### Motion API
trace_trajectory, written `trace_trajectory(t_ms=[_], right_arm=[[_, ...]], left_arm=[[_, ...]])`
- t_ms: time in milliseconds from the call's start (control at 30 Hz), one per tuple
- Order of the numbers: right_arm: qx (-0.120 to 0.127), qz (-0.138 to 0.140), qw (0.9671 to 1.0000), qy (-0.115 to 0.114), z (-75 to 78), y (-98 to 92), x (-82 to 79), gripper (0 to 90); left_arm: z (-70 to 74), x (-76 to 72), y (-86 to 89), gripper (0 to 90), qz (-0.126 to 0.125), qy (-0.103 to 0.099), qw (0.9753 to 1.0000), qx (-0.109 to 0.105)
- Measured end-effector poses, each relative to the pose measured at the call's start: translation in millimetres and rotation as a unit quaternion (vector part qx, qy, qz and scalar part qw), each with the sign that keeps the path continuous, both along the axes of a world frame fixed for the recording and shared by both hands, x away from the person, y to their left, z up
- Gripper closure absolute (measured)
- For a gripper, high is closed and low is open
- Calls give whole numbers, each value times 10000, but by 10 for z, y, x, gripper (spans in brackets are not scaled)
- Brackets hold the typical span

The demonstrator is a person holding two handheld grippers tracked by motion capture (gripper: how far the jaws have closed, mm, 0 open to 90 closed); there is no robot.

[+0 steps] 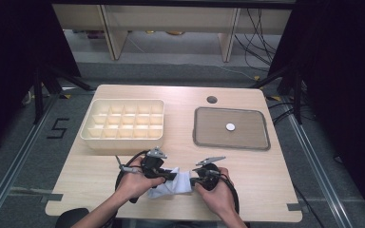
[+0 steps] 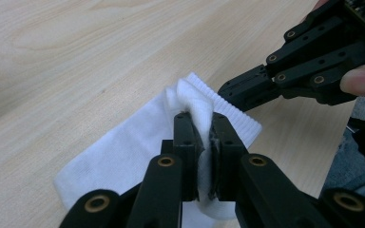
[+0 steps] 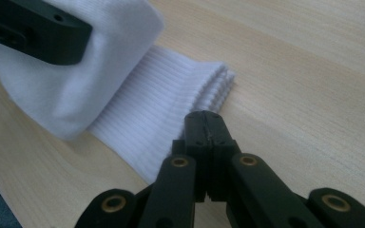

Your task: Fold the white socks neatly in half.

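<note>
A white sock [image 1: 178,185] lies crumpled on the wooden table near its front edge, between the person's two hands. My left gripper [image 1: 171,176] is shut on a raised fold of the sock [image 2: 123,152], and cloth shows pinched between its jaws [image 2: 204,123]. My right gripper [image 1: 193,181] comes in from the right with its jaws pressed together. Its tips [image 3: 204,116] rest at the sock's ribbed cuff [image 3: 171,99], and no cloth shows between them. In the left gripper view the right gripper [image 2: 223,90] touches the cuff edge. One of the left gripper's black fingers [image 3: 43,31] holds the sock's body up.
A cream box [image 1: 123,140] with several small compartments stands at the back left. At the back right lies a grey tray [image 1: 231,144] with a small white disc [image 1: 230,127] in it. A round cable hole [image 1: 212,99] sits behind the tray.
</note>
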State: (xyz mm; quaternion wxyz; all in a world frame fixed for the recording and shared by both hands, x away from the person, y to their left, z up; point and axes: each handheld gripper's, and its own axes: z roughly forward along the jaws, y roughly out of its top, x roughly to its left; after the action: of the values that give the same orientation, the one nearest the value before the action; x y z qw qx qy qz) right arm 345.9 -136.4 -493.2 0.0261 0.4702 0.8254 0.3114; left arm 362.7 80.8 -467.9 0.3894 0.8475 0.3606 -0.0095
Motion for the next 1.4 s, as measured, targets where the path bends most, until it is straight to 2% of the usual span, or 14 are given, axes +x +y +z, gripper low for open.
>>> trace_trajectory(t_ms=[33, 100, 400, 567, 667, 767, 867, 933, 1000, 1067, 1100, 1200, 1300, 1400], right_arm=[[-28, -41, 10000, -57, 5, 6, -9, 900], [-41, -26, 10000, -36, 6, 5, -6, 900], [-24, 3, 10000, -23, 9, 5, -11, 900], [3, -24, 10000, 20, 5, 9, -21, 900], [-26, -45, 9999, -101, 4, 10, -28, 900], [7, -27, 10000, 3, -1, 19, -30, 900], [-21, 11, 10000, -28, -1, 19, -30, 900], [-24, 12, 10000, -22, 1, 18, -27, 900], [-26, 11, 10000, -23, 1, 17, -26, 899], [-33, 11, 10000, -34, 3, 17, -28, 897], [-53, -17, 10000, -44, 2, 19, -28, 896], [-23, -43, 9999, -107, 9, 21, -36, 892], [-2, 16, 10000, -54, 36, 3, -30, 887], [37, -104, 9999, -115, 65, 1, -39, 880]], left_arm=[[-7, 9, -1, 830, -49, -4, 10000, 34], [-22, 9, -19, 829, -4, 69, 10000, 7], [-62, 31, -59, 826, -7, 101, 9999, 30], [-74, 42, -90, 823, 45, 102, 9999, -55], [-74, 54, -99, 821, 90, 105, 9999, -74], [-81, 63, -110, 819, 139, 73, 9998, -82], [-106, 77, -124, 811, 77, 128, 9999, -70], [-123, 68, -146, 808, 175, 135, 9998, -29], [-146, 86, -148, 807, 94, 156, 9998, -42], [-163, 86, -163, 802, 160, 178, 9997, -85], [-164, 83, -168, 797, 186, 174, 9997, -25], [-196, 93, -186, 784, 124, 194, 9997, -71], [-213, 91, -208, 754, 131, 174, 9997, -123], [-195, 84, -221, 697, 138, 136, 9995, -259]])
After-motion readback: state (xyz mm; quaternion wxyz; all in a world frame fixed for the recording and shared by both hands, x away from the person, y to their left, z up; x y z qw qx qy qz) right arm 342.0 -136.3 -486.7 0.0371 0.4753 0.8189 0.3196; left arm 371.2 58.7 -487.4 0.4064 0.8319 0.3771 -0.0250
